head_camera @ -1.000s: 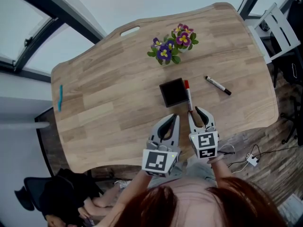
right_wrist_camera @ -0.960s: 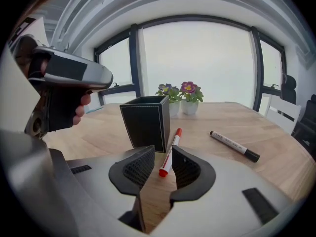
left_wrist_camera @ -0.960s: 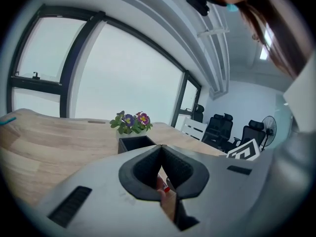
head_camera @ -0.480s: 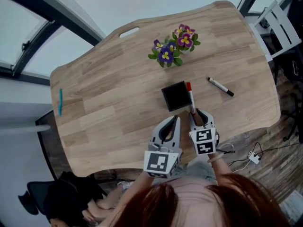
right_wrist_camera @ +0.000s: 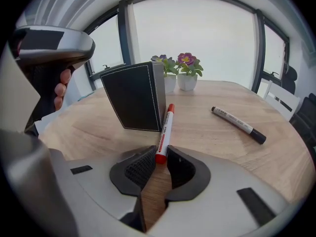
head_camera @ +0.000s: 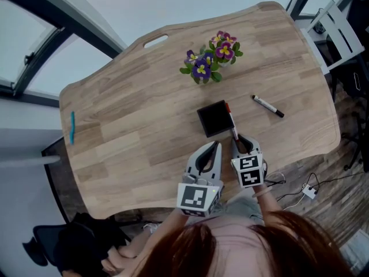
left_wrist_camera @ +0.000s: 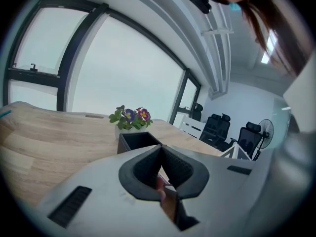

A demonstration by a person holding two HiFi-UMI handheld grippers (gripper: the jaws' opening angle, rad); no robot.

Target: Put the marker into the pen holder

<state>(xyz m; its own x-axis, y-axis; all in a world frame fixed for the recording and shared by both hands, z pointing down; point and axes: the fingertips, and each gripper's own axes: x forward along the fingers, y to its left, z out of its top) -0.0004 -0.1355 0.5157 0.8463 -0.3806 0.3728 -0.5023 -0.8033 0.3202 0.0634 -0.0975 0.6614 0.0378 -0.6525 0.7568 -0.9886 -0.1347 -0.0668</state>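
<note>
Red marker (right_wrist_camera: 164, 131): rear end clamped between jaws of my right gripper (right_wrist_camera: 159, 158), body pointing forward. Cap end is just beside right wall of black pen holder (right_wrist_camera: 133, 97), not inside; I cannot tell if it touches. Left gripper (left_wrist_camera: 160, 171): jaws pressed together, nothing between them, near holder front. Black-capped marker (head_camera: 267, 105) lies on wooden table (head_camera: 132, 126), further right. Flower pots (head_camera: 210, 55) stand behind holder.

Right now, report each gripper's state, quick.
The left gripper is shut, with nothing between its jaws.
The right gripper is shut on the red marker, next to the pen holder.
</note>
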